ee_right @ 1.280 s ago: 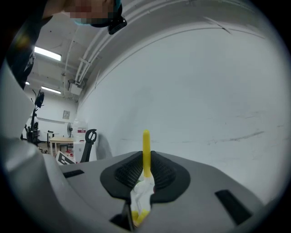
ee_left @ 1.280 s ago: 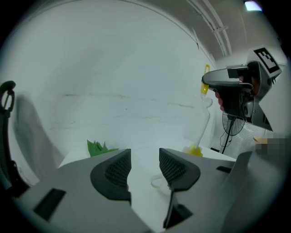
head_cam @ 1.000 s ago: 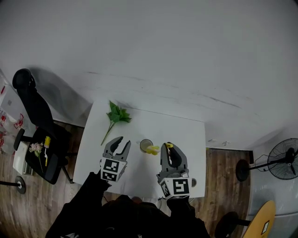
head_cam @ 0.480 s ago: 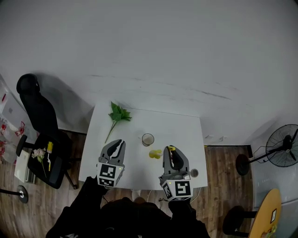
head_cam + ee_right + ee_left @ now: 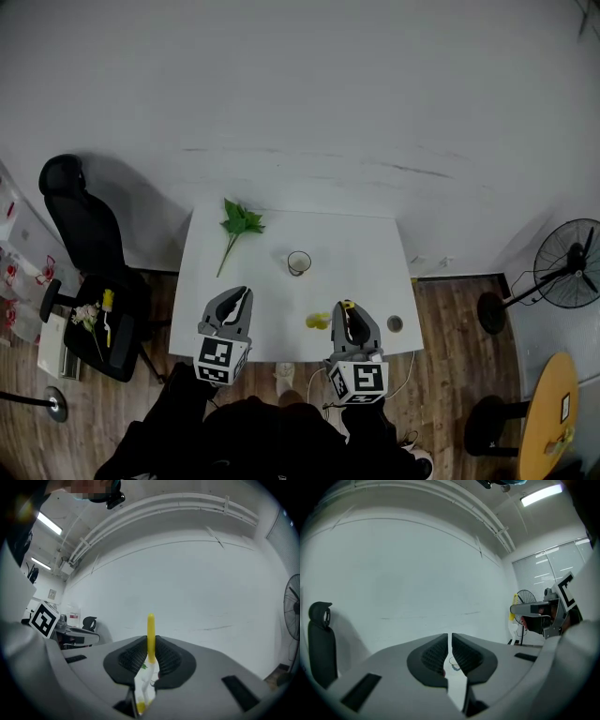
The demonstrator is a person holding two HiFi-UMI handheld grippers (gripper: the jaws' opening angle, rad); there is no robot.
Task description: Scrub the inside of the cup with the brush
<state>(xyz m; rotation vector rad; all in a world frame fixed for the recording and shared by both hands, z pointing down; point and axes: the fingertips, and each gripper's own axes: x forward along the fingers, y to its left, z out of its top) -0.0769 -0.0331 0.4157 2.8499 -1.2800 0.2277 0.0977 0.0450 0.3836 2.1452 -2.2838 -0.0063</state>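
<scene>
A small round cup (image 5: pixel 298 262) with a dark rim stands upright near the middle of the white desk (image 5: pixel 366 258), with a green leafy sprig (image 5: pixel 239 225) lying to its left. Left of the cup and nearer the person, the left hand-held gripper (image 5: pixel 242 295) hovers with its jaws all but together after just closing, nothing between them. Right of the cup and well apart from it, the right hand-held gripper (image 5: pixel 346 311) is clamped on the yellow brush (image 5: pixel 151 630), whose handle sticks up between the pads.
</scene>
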